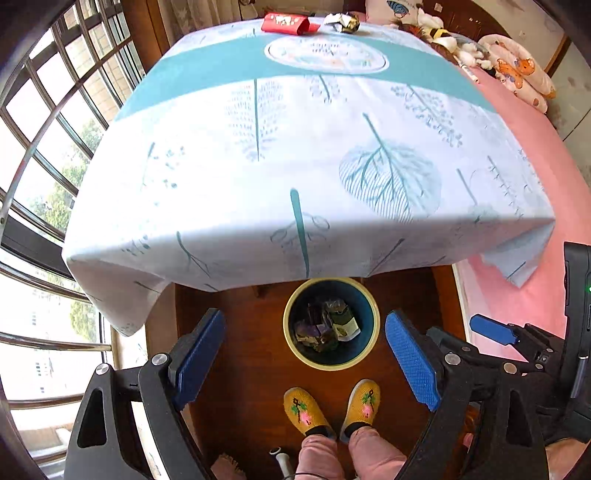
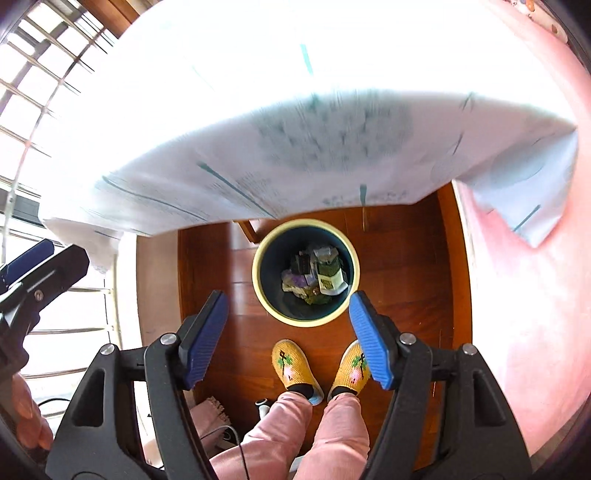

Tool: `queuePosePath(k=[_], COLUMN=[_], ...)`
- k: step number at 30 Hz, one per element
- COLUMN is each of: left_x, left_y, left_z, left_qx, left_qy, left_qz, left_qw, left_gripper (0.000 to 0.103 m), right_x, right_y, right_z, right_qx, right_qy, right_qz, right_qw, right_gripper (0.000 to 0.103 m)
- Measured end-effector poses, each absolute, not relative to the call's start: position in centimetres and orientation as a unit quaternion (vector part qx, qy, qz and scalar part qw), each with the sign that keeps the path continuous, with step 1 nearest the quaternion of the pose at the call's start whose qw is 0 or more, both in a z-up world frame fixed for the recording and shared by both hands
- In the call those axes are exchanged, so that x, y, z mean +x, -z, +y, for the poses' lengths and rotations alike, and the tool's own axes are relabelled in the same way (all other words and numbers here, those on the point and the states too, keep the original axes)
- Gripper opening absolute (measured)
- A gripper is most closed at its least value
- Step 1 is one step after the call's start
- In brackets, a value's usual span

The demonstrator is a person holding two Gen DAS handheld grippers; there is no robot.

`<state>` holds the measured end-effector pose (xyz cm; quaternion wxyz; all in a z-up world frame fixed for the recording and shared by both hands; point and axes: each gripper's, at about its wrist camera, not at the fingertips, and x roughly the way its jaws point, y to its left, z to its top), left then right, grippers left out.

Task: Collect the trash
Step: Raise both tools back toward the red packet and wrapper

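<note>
— Two grippers, both ours: left gripper and right gripper hang spread wide, holding nothing, above the bin.
— We see wrappers lying inside it. Anything on the table?
— A red packet and crumpled wrapper at its far edge.

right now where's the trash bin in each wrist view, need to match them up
Left wrist view: the trash bin sits low in the middle, on the wood floor below the tablecloth edge, between the open left gripper fingers.
Right wrist view: the bin is at the middle, just ahead of the open right gripper.
Shared landmark: the yellow slippers, just below the bin in both pictures.
</note>
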<state>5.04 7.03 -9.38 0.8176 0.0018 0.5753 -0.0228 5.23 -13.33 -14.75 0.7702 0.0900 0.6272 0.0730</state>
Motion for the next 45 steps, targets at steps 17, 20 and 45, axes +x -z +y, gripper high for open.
queuePosePath(k=[17,20,45], left_x=[7.3,8.3,41.0], left_y=[-8.4,-10.5,-10.8], left_z=[10.5,10.6,8.1], left_qx=[0.027,0.043,-0.054], left_qy=[0.061,0.066,-0.046], left_qz=[0.462,0.444,0.475], left_qw=[0.885,0.893,0.877], left_gripper=[0.090,0.090,0.090], right_x=[7.2,8.1,44.9], right_y=[-5.0,-7.7,-6.3], right_z=[-11.3,-10.7,-15.7], right_qx=[0.073,0.065,0.044], right_qy=[-0.061,-0.062,-0.159], right_qz=[0.481,0.462,0.475], right_qw=[0.872,0.882,0.864], right_gripper=[0.066,0.066,0.066])
